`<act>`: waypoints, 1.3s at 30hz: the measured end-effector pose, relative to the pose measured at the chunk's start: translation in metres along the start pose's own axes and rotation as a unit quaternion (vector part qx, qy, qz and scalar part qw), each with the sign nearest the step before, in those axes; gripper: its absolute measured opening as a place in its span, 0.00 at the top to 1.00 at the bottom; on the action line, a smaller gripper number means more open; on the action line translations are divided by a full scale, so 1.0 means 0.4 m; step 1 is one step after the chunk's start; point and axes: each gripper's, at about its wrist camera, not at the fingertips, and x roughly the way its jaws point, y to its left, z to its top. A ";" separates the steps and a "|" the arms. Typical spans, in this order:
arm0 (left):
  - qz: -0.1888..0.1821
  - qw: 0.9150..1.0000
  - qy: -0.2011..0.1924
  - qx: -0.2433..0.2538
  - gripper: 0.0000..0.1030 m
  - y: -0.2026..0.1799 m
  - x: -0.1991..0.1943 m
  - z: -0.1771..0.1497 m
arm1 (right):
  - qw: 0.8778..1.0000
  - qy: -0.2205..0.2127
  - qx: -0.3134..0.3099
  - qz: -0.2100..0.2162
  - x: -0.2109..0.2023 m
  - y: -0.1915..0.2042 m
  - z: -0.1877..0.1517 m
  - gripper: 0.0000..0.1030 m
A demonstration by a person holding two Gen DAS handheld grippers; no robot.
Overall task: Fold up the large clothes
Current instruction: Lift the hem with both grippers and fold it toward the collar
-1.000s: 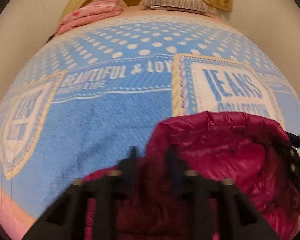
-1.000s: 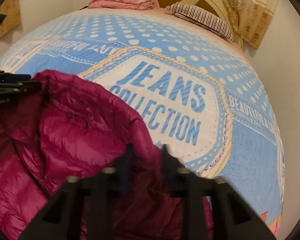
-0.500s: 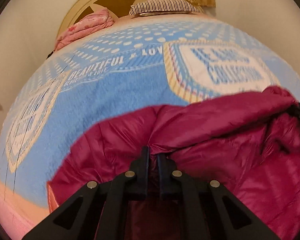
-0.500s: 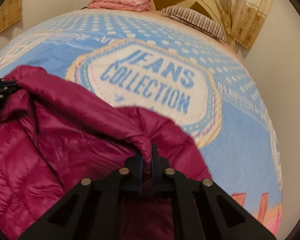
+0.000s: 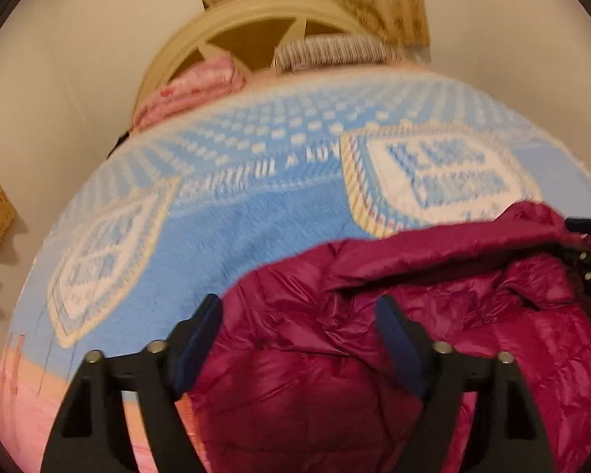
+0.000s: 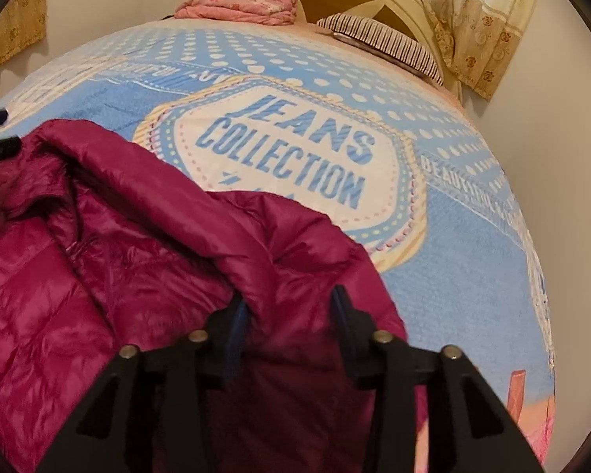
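We let go of the folded magenta quilted down jacket (image 5: 374,354).
Left gripper (image 5: 299,315) and right gripper (image 6: 291,303), clenched on it 1 second ago, are opening; fold rests toward 12 o'clock.

Both views are evenly lit by soft, warm indoor light; no lamp or window glare is seen. The left wrist view is smeared by motion blur, so the lettering on the blue blanket (image 5: 256,213) cannot be read cleanly. The right wrist view is sharper, and the blanket's print is legible. A faint sheen is caught on the magenta puffer jacket (image 6: 110,276). Straight lines are bowed by fisheye distortion, and the corners are cut off by a dark circular rim.
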 end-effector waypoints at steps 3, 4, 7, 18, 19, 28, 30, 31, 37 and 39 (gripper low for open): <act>0.005 1.000 -0.018 -0.009 0.19 0.033 -0.027 0.017 | 1.000 0.000 -0.015 0.000 -0.036 -0.019 -0.014 0.51; 0.011 1.000 -0.022 -0.019 0.19 0.047 -0.025 0.028 | 1.000 -0.002 -0.017 -0.002 -0.047 -0.026 -0.015 0.51; 0.067 0.997 -0.013 -0.045 0.19 0.065 0.024 0.091 | 1.000 -0.017 0.018 0.000 -0.081 -0.064 0.011 0.51; 0.099 0.991 0.071 -0.053 0.19 -0.046 0.238 0.081 | 0.981 -0.027 0.183 0.061 0.001 0.002 0.157 0.43; 0.097 0.992 0.069 -0.046 0.18 -0.056 0.236 0.068 | 0.982 -0.023 0.177 0.063 0.021 0.023 0.154 0.43; 0.106 0.992 0.061 -0.031 0.15 -0.086 0.262 0.013 | 0.984 -0.015 0.169 0.054 0.106 0.058 0.066 0.42; 0.106 0.992 0.058 -0.036 0.13 -0.084 0.264 0.009 | 0.985 -0.015 0.162 0.047 0.115 0.063 0.063 0.39; 0.104 0.992 0.057 -0.038 0.12 -0.081 0.265 0.008 | 0.986 -0.014 0.161 0.044 0.122 0.064 0.059 0.37; 0.106 0.992 0.055 -0.043 0.11 -0.077 0.265 0.003 | 0.985 -0.017 0.166 0.043 0.136 0.060 0.048 0.34; 0.118 0.991 0.053 -0.036 0.10 -0.086 0.265 0.002 | 0.985 -0.018 0.164 0.041 0.136 0.062 0.047 0.34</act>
